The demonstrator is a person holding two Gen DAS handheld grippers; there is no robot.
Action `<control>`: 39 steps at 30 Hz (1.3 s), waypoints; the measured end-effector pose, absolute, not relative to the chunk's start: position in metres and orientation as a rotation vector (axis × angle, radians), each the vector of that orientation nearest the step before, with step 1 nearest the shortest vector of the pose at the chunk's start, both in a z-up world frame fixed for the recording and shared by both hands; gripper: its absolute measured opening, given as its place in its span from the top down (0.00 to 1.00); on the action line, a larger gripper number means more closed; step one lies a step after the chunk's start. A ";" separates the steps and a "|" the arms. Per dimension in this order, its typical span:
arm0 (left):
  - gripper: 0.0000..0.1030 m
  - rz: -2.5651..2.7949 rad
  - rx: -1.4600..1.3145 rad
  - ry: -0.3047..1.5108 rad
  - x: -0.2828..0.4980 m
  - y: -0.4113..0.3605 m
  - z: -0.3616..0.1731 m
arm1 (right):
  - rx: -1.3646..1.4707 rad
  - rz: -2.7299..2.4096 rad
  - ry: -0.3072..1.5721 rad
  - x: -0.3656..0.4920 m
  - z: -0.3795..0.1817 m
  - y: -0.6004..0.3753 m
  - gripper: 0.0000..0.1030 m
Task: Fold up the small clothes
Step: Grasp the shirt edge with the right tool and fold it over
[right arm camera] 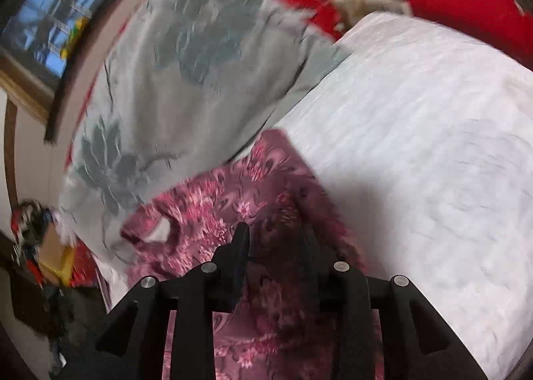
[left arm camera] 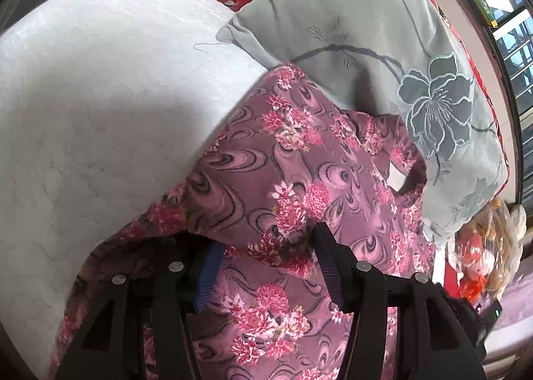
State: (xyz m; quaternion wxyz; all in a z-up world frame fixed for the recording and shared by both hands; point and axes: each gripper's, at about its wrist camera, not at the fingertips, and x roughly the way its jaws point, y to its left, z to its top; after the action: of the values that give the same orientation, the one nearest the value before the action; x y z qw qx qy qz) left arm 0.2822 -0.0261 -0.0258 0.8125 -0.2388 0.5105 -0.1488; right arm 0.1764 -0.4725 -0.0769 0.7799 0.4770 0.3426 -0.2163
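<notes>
The pink floral garment (left arm camera: 293,180) lies at the white mattress's (left arm camera: 100,97) near edge, against the grey flowered quilt (left arm camera: 383,47). Left gripper (left arm camera: 263,246) stands parted over it; the right gripper (right arm camera: 276,240) looks part-open, blurred. Mid-fold; next needs a firm edge pinch.

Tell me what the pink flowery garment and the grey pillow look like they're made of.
Pink floral garment: thin woven cloth, probably cotton or rayon, matte, draping in soft folds. Grey pillow: smooth cover with a faint sheen, satin-like, with an outlined flower that looks embroidered.
</notes>
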 end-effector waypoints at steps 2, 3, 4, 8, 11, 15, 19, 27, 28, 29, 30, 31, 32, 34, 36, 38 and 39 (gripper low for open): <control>0.48 -0.321 -0.507 1.090 0.282 -0.026 -0.026 | 0.964 -0.465 0.836 0.192 -0.084 -0.470 0.73; 0.48 -0.323 -0.507 1.090 0.282 -0.025 -0.026 | 0.898 -0.456 0.853 0.199 -0.081 -0.467 1.00; 0.48 -0.325 -0.509 1.091 0.282 -0.025 -0.026 | 0.855 -0.429 0.833 0.202 -0.074 -0.464 1.00; 0.48 -0.322 -0.506 1.090 0.283 -0.025 -0.026 | 0.853 -0.467 0.679 0.190 -0.050 -0.470 1.00; 0.47 -0.320 -0.484 1.084 0.281 -0.028 -0.025 | 0.880 -0.474 0.723 0.188 -0.057 -0.481 0.93; 0.46 -0.323 -0.460 1.080 0.279 -0.032 -0.024 | 0.900 -0.523 0.769 0.184 -0.068 -0.486 0.68; 0.45 -0.324 -0.448 1.078 0.278 -0.033 -0.024 | 0.886 -0.529 0.830 0.195 -0.086 -0.481 0.50; 0.45 -0.367 -0.433 1.086 0.273 -0.040 -0.021 | 0.775 -0.435 0.726 0.201 -0.052 -0.470 0.96; 0.45 -0.391 -0.434 1.088 0.269 -0.043 -0.020 | 0.796 -0.455 0.682 0.195 -0.046 -0.475 0.96; 0.45 -0.408 -0.433 1.091 0.267 -0.046 -0.019 | 0.815 -0.480 0.661 0.190 -0.045 -0.481 0.96; 0.45 -0.439 -0.432 1.096 0.262 -0.051 -0.017 | 0.821 -0.511 0.673 0.188 -0.048 -0.486 0.96; 0.45 -0.472 -0.432 1.102 0.258 -0.055 -0.016 | 0.824 -0.535 0.705 0.188 -0.055 -0.490 0.96; 0.45 -0.519 -0.421 1.108 0.251 -0.063 -0.013 | 0.829 -0.558 0.759 0.189 -0.065 -0.494 0.96; 0.45 -0.570 -0.397 1.092 0.241 -0.071 -0.006 | 0.879 -0.584 0.852 0.185 -0.085 -0.499 0.95; 0.44 -0.595 -0.378 1.036 0.237 -0.072 0.005 | 0.892 -0.636 0.823 0.172 -0.082 -0.498 0.90; 0.38 -0.539 -0.340 0.978 0.242 -0.067 0.010 | 0.909 -0.607 0.716 0.158 -0.070 -0.491 0.90; 0.37 -0.500 -0.319 0.976 0.246 -0.064 0.008 | 0.918 -0.555 0.667 0.154 -0.064 -0.485 0.90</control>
State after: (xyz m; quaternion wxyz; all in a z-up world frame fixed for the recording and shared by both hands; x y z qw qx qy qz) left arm 0.2462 -0.0641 0.0079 0.8414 -0.1511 0.4617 -0.2368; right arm 0.1535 -0.4850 -0.0638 0.8070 0.4293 0.3118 -0.2593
